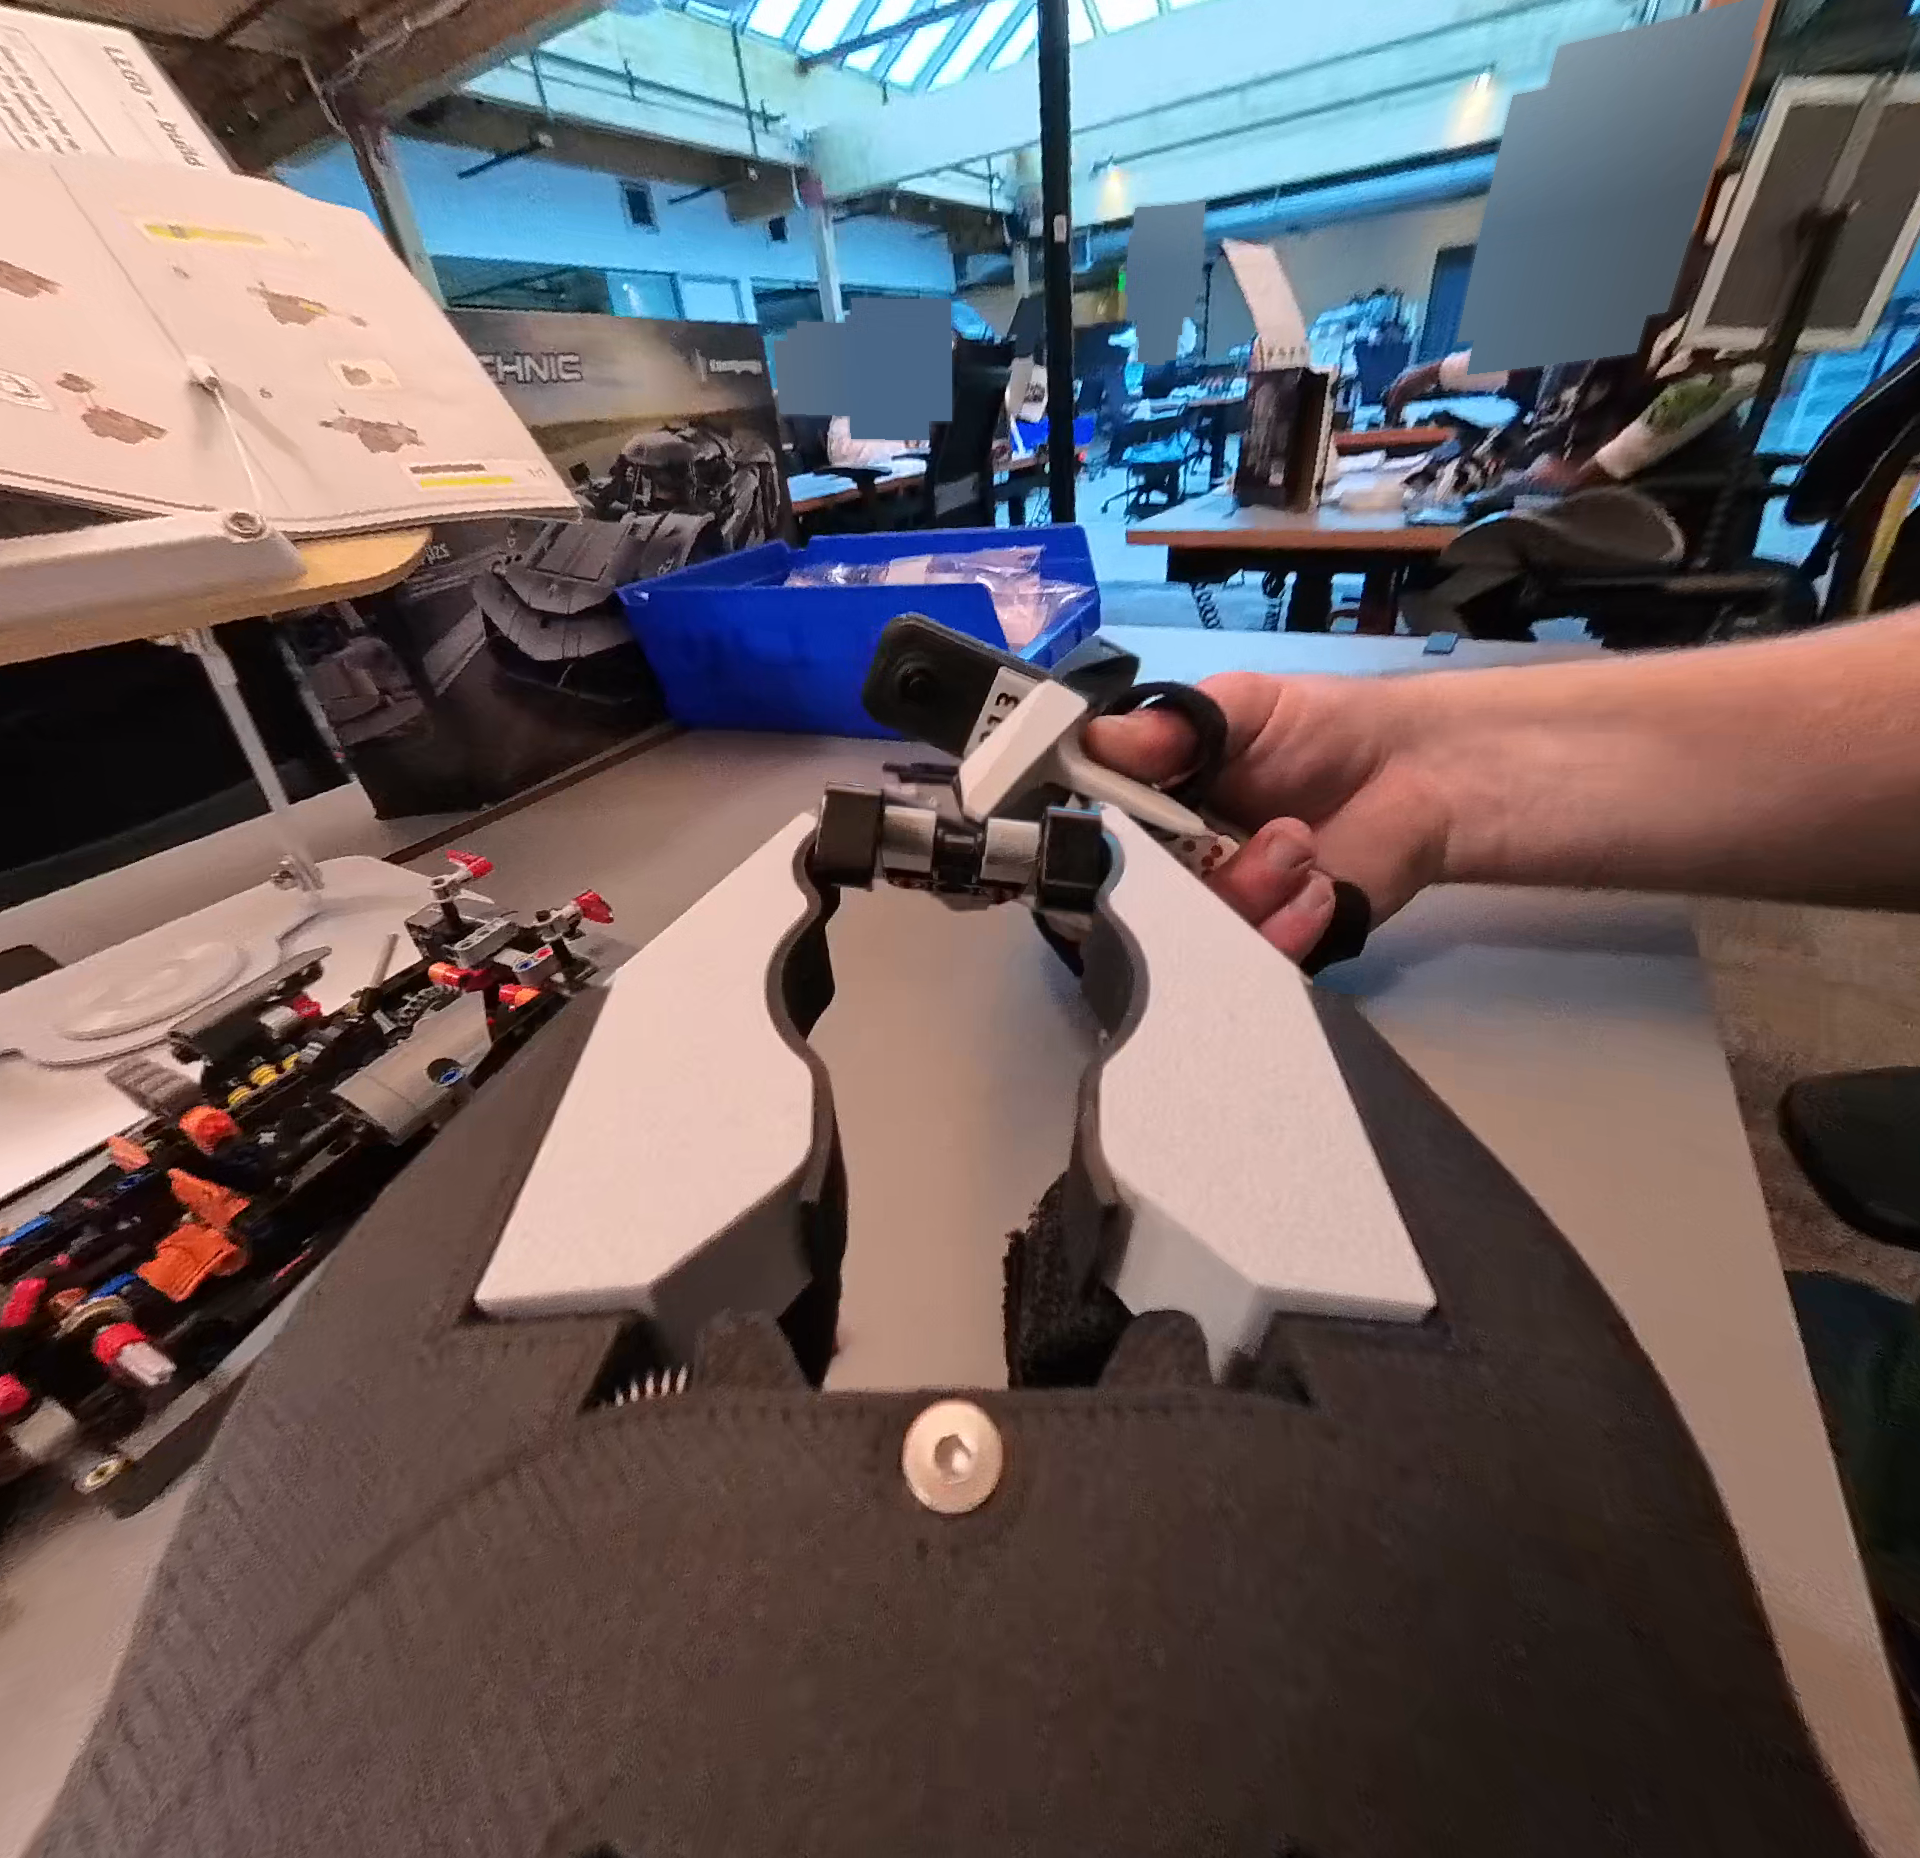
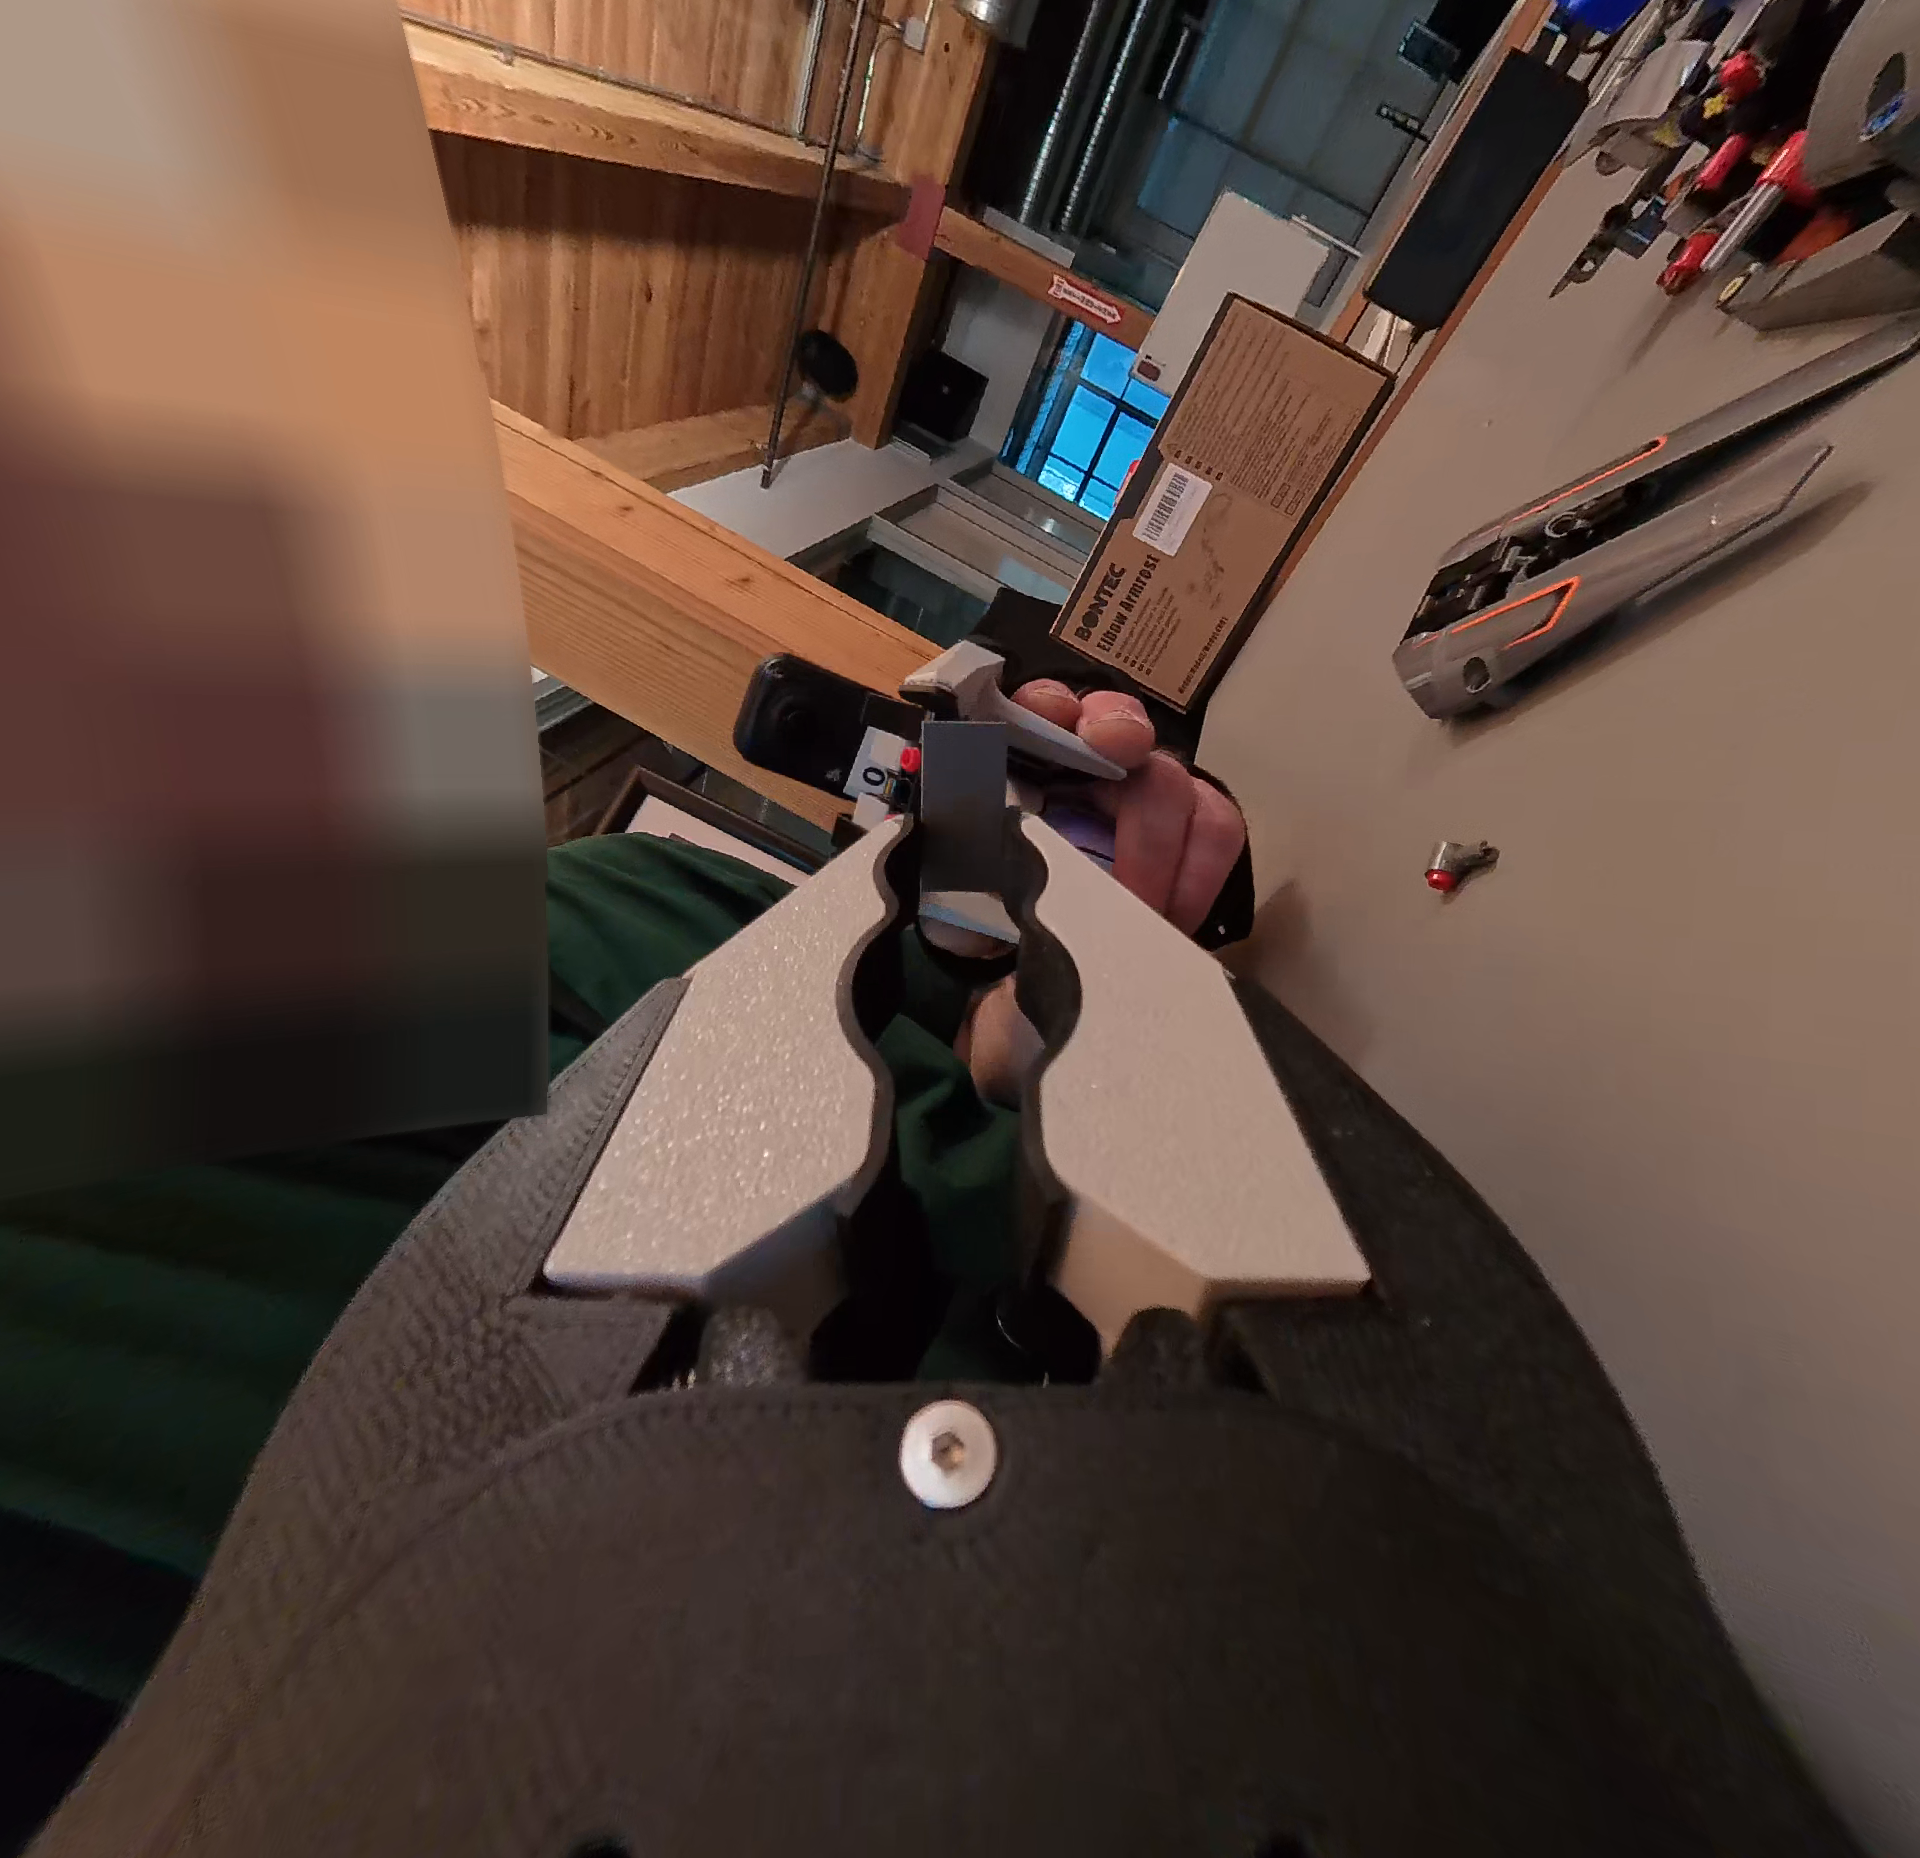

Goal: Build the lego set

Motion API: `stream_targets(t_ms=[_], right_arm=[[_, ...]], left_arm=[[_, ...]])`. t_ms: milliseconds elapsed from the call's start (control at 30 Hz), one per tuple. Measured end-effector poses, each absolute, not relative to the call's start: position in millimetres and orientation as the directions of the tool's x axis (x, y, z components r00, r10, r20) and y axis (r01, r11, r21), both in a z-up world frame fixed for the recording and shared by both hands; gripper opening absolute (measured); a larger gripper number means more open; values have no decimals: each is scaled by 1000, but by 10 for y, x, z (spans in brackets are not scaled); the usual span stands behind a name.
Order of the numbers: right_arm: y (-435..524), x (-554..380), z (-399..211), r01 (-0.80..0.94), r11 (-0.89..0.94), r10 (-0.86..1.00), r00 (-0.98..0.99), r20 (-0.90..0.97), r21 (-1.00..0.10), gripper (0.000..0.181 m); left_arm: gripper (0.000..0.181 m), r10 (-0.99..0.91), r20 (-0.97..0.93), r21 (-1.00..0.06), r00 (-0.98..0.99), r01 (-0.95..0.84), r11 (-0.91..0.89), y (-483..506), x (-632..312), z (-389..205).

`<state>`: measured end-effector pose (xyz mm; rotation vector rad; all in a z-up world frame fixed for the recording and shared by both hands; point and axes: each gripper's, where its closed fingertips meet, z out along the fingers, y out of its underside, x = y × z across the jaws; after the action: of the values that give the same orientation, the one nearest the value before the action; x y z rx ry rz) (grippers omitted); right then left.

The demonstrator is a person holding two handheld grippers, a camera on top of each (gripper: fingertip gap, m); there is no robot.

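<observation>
1. Lego model (image 1: 312,1060), partly built, black and grey with red and orange pieces, lies at the far left on the grey counter (image 1: 1558,1133), just beside the left gripper's body
2. Above it, an open instruction booklet (image 1: 260,354) rests on a stand, and a blue bin (image 1: 790,655) with clear bags stands behind on the counter
3. Left gripper (image 1: 956,858) is clamped on a small lego assembly (image 1: 961,852) of black and light grey parts, held between the fingertips above the counter
4. Right gripper (image 2: 961,842), seen in its own view, is closed on a flat grey lego piece (image 2: 964,811), which stands upright between the tips
5. In the left wrist view, the right gripper meets the small lego assembly from behind, held by a hand (image 1: 1278,811)
6. Farther right on the counter lie a long grey lego section (image 2: 1600,561) with orange edges and a small loose piece (image 2: 1455,861) with a red end
</observation>
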<state>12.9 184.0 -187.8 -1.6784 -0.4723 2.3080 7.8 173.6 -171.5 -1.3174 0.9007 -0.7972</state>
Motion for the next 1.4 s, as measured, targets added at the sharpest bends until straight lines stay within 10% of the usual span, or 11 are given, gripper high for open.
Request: stream_targets(t_ms=[367,667,967,1167,1400], right_arm=[[1916,257,-2550,319,-702,712,293,-638,-637,14],[1955,345,-2963,669,-458,879,440,-185,-585,14],[1998,286,-2814,613,-464,870,449,-202,-640,22],[2003,135,-2219,285,-596,795,336,-504,-751,19],[1886,55,-1808,6,-801,598,-8,-801,-598,30]], left_arm=[[44,-876,-81,-997,476,-19,81,1810,40,-1759],[44,-858,-81,-997,507,-49,65,1868,10,-1813],[44,-856,-75,-997,511,-33,68,1878,-16,-1778],[44,-852,-84,-996,517,-20,86,1874,-30,-1737],[44,-863,-111,-993,492,-23,114,1816,22,-1716]])
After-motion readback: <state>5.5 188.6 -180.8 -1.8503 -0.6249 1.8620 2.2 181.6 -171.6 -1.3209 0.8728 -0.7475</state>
